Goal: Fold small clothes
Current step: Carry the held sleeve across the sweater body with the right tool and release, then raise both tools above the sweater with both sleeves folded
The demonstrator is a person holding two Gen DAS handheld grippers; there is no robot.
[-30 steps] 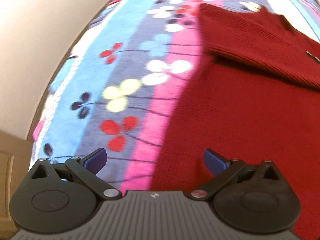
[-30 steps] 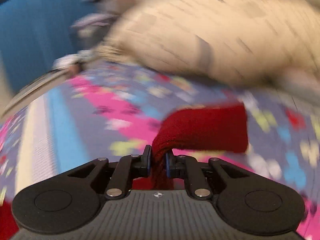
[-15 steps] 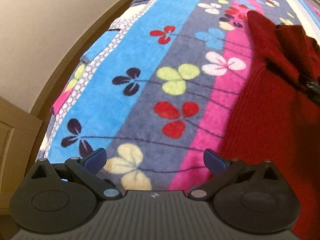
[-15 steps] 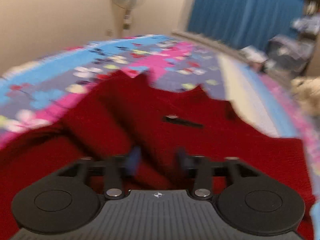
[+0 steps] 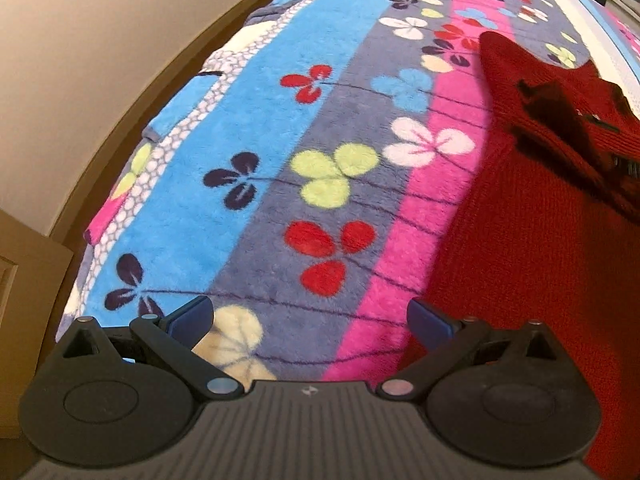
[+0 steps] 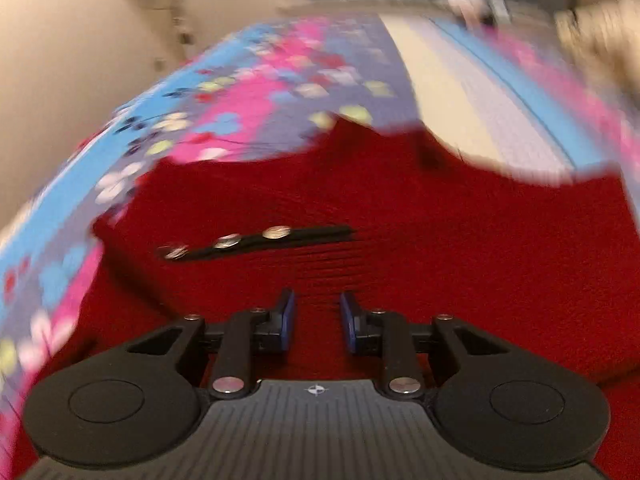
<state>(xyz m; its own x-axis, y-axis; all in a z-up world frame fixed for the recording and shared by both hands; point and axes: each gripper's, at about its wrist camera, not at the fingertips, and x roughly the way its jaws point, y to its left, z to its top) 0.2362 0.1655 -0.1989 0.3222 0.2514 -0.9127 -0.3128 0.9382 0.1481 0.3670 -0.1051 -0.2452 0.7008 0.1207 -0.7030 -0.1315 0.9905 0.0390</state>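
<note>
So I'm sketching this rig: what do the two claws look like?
Both match: the left claw and right claw have matte black ribbed bodies, round side housings, black linkage arms with silver rivets, blue pads, and a small white emblem.

soft indoor light, left wrist view sharp, right wrist view smeared by motion blur, fisheye bending both edges.

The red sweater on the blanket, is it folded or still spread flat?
Partly folded: the red sweater has a layer turned over its body, a raised edge showing in the left wrist view.

The sweater (image 6: 400, 240) lies spread on the blanket (image 5: 260, 208), toward the blanket's right side.
</note>
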